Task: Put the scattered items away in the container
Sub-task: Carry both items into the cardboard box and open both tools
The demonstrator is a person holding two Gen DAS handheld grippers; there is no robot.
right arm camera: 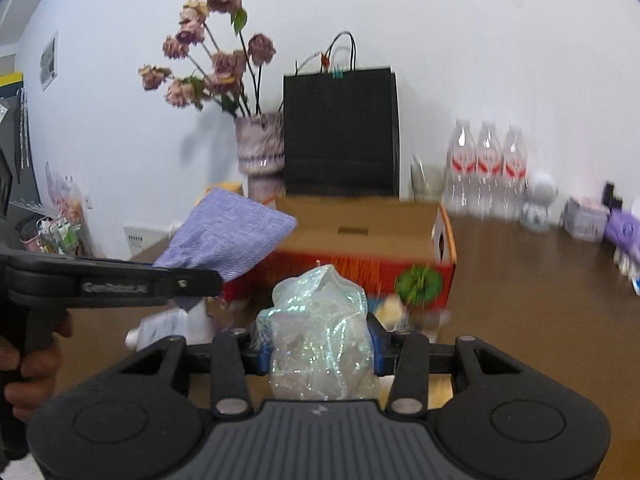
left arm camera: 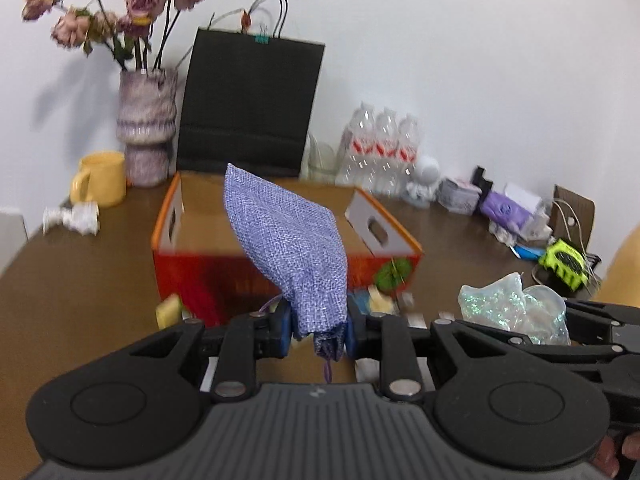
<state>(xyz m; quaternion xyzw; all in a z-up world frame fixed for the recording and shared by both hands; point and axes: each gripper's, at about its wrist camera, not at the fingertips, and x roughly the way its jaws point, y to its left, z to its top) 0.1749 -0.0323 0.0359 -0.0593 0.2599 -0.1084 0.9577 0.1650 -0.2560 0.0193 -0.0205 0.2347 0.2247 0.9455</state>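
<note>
Above a brown table (left arm camera: 80,280), the left tool (left arm camera: 319,330) pinches the gathered neck of a purple cloth pouch (left arm camera: 286,240), and the right tool (right arm camera: 320,350) clamps a shiny crinkled bag (right arm camera: 320,328). Both hang short of the open orange box (right arm camera: 444,240). The shiny bag looks slippery; released early, either would likely land among the small items lying in front of the box.

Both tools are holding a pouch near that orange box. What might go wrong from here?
The left tool pinches the purple pouch only at its narrow end, so it might slip out short of the box. The right tool squeezes a slick, glittery pouch that may also slide free. The tools are close together and may bump as they reach for the box.
</note>
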